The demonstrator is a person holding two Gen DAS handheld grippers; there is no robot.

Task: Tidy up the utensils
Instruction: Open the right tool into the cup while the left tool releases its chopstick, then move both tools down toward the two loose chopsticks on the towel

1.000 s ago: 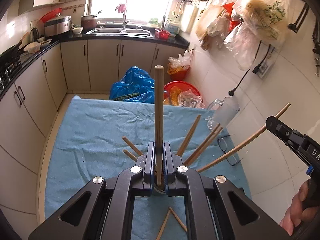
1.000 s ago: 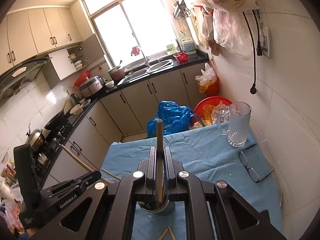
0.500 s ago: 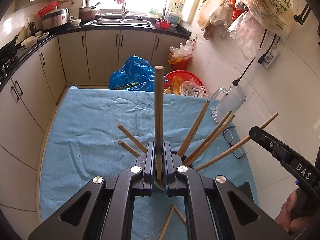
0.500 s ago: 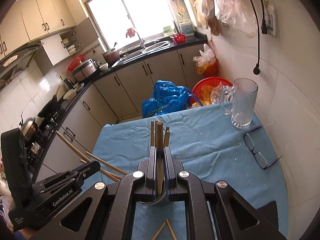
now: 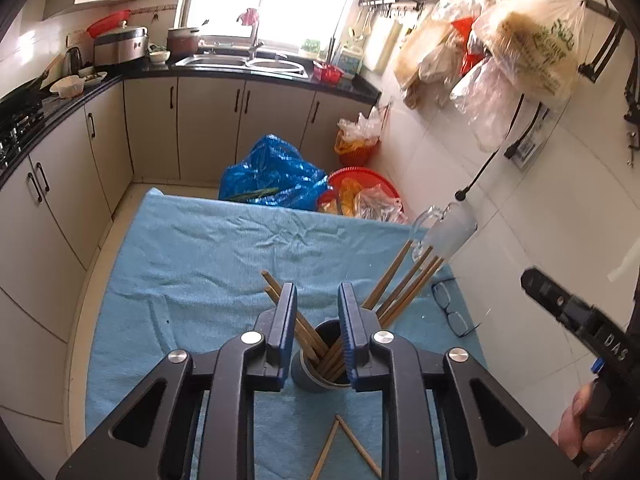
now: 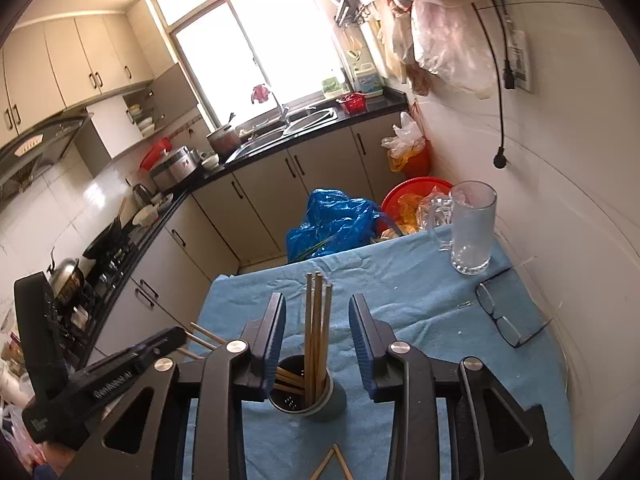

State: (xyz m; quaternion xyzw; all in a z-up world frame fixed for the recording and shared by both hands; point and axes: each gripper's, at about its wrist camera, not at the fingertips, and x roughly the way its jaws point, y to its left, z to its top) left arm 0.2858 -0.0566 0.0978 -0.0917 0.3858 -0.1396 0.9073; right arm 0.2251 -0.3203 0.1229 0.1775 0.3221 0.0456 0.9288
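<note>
Left tongs (image 5: 314, 328) opening, nothing between the pads, poised over the dark holder (image 5: 320, 372) on the blue-clothed worktop (image 5: 192, 264). Chopsticks (image 6: 317, 336) stand fanned inside the holder. Right tongs (image 6: 318, 344) opening too, empty above the same cup. Drop-off step looks finished. Two loose chopsticks (image 5: 344, 448) lie crossed nearer; next move likely lowering to pinch one.

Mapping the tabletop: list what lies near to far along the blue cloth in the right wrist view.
Loose chopsticks → utensil holder with upright chopsticks → eyeglasses → glass mug.
</note>
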